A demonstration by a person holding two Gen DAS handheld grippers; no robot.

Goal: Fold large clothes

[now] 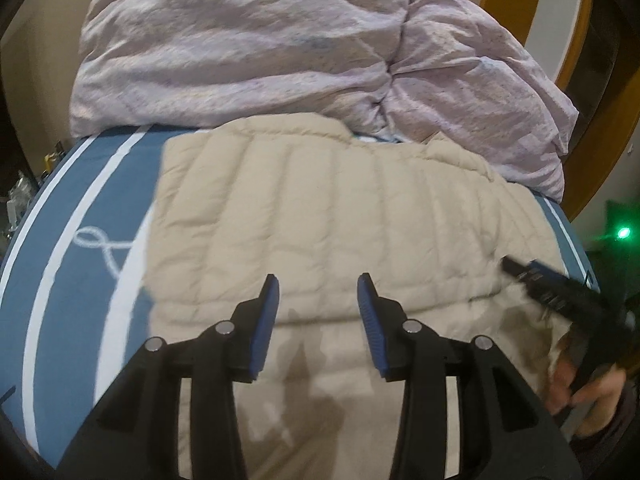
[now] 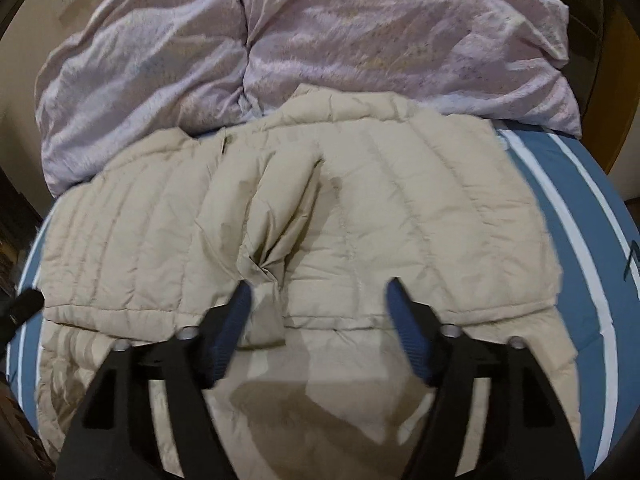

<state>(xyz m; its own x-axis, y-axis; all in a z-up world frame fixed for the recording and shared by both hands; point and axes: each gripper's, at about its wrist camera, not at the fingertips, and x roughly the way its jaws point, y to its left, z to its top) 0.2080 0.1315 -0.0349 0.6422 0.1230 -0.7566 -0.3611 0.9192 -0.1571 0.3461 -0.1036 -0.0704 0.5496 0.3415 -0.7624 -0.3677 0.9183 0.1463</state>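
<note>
The beige puffer jacket (image 2: 360, 216) lies spread flat on the bed, on a blue cover with white stripes (image 1: 80, 216), and both grippers hang above its near part, pointing steeply down at it. What the next fold turns on, I'd say, is how the jacket runs: its long axis goes side to side across the bed, quilted channels running away from the person, with a bunched ridge of fabric just ahead of the right gripper (image 2: 318, 292). That gripper is the nearer one to the ridge; its jaws stand wide with nothing between them, the left fingertip just beside the crease.

The left gripper (image 1: 318, 284) hovers over the smoother half of the jacket, jaws moderately apart and empty, the near folded edge lying just under its tips. In its view the right gripper shows at the right edge, over the jacket's corner, with a hand (image 1: 592, 400) on its handle.

The jacket looks soft and puffy, slightly wrinkled, already doubled over itself along the near side. Behind it, touching its far edge, a crumpled lilac duvet (image 1: 248, 48) is heaped.
</note>
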